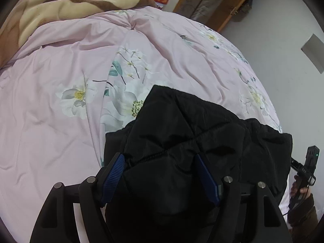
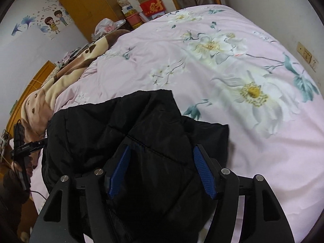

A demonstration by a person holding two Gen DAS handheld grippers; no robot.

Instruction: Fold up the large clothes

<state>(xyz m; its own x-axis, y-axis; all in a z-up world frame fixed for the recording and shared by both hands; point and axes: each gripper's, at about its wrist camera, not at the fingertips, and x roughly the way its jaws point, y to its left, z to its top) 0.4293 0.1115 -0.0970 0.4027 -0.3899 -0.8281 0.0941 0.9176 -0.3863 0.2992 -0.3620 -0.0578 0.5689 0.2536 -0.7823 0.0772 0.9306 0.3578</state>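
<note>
A black quilted jacket [image 1: 192, 121] lies bunched on the pink flowered bed cover [image 1: 50, 121], near the bed's front edge. My left gripper [image 1: 159, 157] hovers over its near part with the jaws wide apart. The padded cloth sits between the blue pads [image 1: 115, 170], which do not squeeze it. In the right wrist view the same jacket [image 2: 121, 121] lies under my right gripper [image 2: 162, 148], whose jaws also stand open around a stitched seam. Each view shows the other gripper at the jacket's far side, held in a hand [image 1: 299, 190].
A beige and brown fleece blanket [image 1: 50, 6] is heaped along the bed's far side. Red boxes [image 2: 151, 7], bags and a wooden wardrobe [image 2: 87, 4] stand beyond the bed. The bed cover [image 2: 222, 60] spreads wide ahead of the jacket. A wall with sockets [image 2: 306, 55] is at the right.
</note>
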